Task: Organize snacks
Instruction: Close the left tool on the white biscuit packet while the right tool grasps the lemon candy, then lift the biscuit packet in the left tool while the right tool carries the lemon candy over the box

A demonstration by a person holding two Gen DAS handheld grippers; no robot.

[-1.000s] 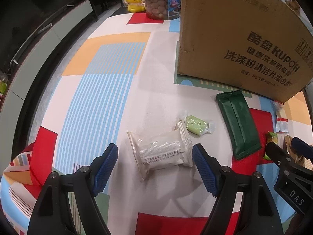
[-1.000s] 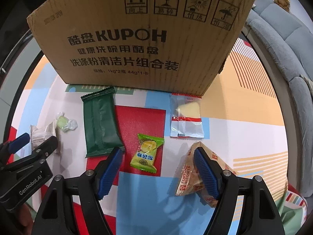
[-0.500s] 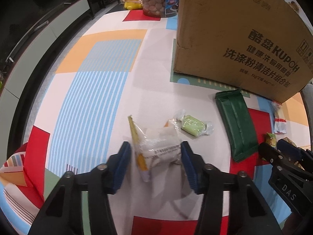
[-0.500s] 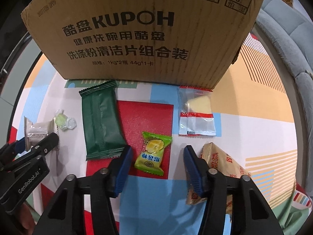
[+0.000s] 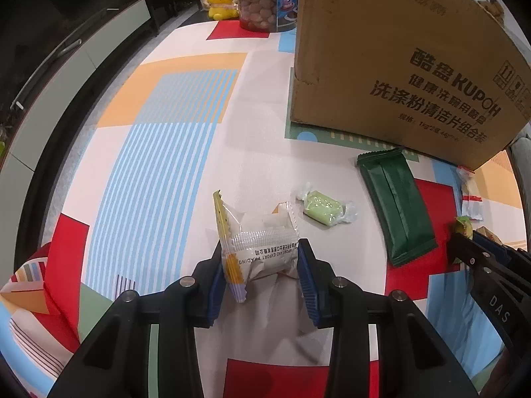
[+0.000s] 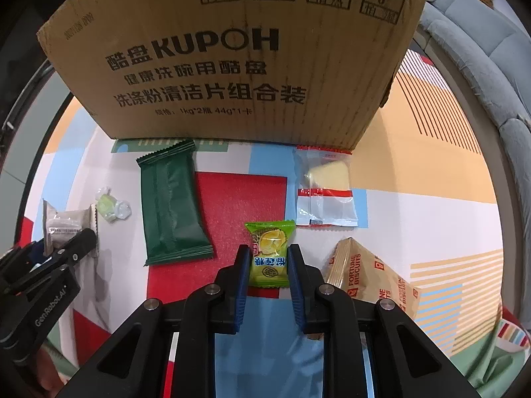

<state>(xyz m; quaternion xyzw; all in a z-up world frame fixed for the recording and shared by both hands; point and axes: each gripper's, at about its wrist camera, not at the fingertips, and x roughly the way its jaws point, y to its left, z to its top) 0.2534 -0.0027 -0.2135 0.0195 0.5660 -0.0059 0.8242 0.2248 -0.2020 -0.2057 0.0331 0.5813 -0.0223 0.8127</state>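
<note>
Closing just now, your left gripper (image 5: 262, 273) pinches the white packet (image 5: 257, 252) (crumpled upright); your right gripper (image 6: 268, 273) clamps the green candy (image 6: 269, 253).

six snack packets (image 6: 174, 204), one cardboard box (image 6: 232, 53), two tongs (image 6: 268, 265).

Carton (image 6: 232, 56) stood behind snacks on mat (image 6: 415, 172). Long packet (image 6: 172, 205) lay left of durian candy (image 6: 269, 252); biscuit pack (image 6: 368, 275) right.

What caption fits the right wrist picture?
Right claw shut on green durian candy, with the cardboard box behind.
</note>
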